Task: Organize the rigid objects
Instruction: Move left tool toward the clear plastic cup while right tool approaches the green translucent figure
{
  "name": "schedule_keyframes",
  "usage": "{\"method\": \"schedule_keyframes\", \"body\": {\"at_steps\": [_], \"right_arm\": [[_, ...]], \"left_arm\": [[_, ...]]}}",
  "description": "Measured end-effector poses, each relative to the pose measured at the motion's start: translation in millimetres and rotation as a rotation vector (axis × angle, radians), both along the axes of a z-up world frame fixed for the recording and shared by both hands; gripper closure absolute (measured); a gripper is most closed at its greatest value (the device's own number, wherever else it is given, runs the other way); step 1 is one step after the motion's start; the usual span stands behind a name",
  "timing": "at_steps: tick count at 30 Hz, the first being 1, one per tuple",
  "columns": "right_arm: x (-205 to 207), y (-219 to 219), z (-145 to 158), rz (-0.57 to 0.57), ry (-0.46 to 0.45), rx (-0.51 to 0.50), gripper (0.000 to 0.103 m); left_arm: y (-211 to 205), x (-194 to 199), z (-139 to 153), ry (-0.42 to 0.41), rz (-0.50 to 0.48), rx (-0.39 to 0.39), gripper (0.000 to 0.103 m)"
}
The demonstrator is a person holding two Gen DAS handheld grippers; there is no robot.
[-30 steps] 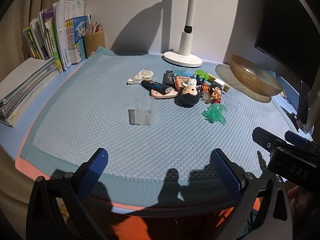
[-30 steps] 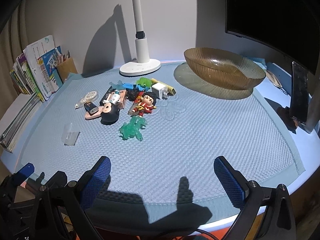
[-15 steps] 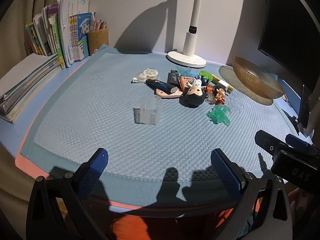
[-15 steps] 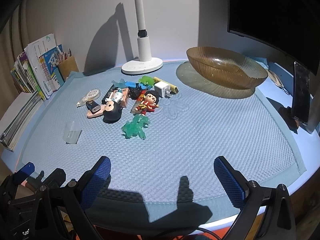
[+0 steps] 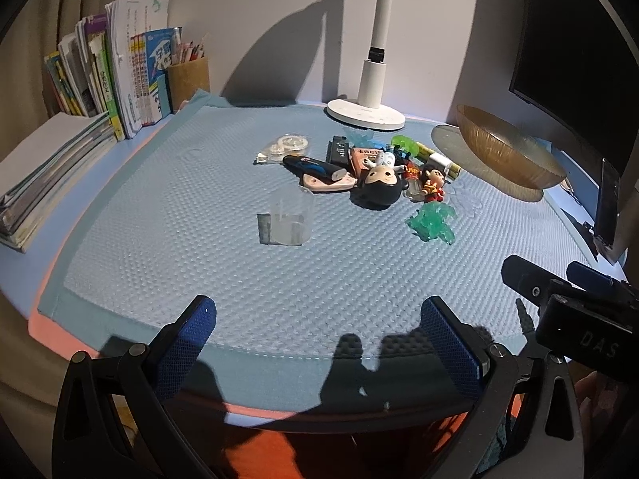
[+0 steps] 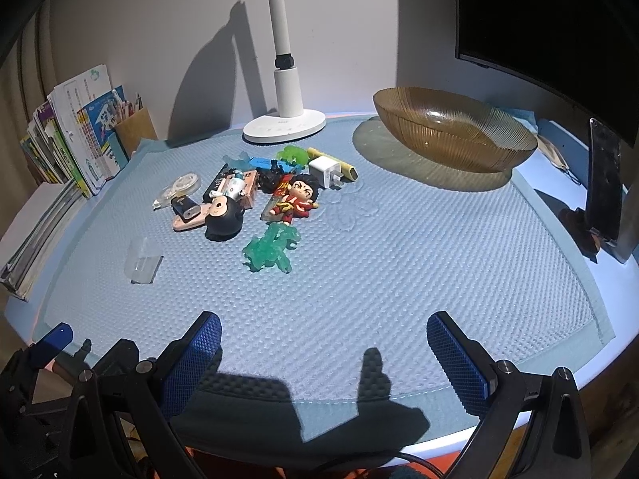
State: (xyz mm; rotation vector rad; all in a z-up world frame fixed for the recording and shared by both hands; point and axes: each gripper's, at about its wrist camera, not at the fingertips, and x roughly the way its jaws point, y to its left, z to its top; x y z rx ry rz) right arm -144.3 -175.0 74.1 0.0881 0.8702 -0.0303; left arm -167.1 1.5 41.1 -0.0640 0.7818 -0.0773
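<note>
A heap of small items lies mid-mat: a black-haired head figure (image 5: 379, 187) (image 6: 223, 215), a red figurine (image 5: 433, 181) (image 6: 295, 197), a green translucent toy (image 5: 433, 224) (image 6: 271, 249), a white charger (image 6: 325, 171), a USB stick (image 5: 315, 167) and a tape dispenser (image 5: 285, 145) (image 6: 179, 187). A clear plastic box (image 5: 285, 219) (image 6: 141, 261) stands apart, nearer me. An amber glass bowl (image 5: 507, 151) (image 6: 451, 129) sits at the back right. My left gripper (image 5: 319, 339) and right gripper (image 6: 323, 355) hover open at the mat's near edge, holding nothing.
A white lamp base (image 5: 365, 113) (image 6: 283, 127) stands behind the heap. Books (image 5: 120, 80) and a pencil holder (image 5: 187, 80) line the back left, with stacked papers (image 5: 44, 167) beside them. A dark monitor (image 6: 539, 12) and a propped phone (image 6: 605, 183) are at the right.
Both grippers have risen and moved slightly forward over the desk edge; the objects sit a little lower in each view. Nothing on the mat has moved.
</note>
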Motion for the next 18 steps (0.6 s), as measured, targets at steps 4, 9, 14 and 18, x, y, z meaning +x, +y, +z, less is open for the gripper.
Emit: {"method": "schedule_keyframes", "body": {"at_steps": [4, 9, 14, 18], "right_arm": [[0, 0, 0, -0.001, 0.0, -0.006, 0.0], [2, 1, -3, 0.007, 0.006, -0.001, 0.0], [10, 2, -4, 0.004, 0.004, -0.025, 0.0], [23, 5, -8, 0.013, 0.014, -0.031, 0.0]], "left_arm": [[2, 1, -2, 0.008, 0.006, -0.006, 0.001], [6, 3, -5, 0.013, 0.016, -0.005, 0.001], [18, 11, -4, 0.01, 0.029, -0.009, 0.001], [36, 25, -7, 0.027, 0.038, -0.046, 0.001]]}}
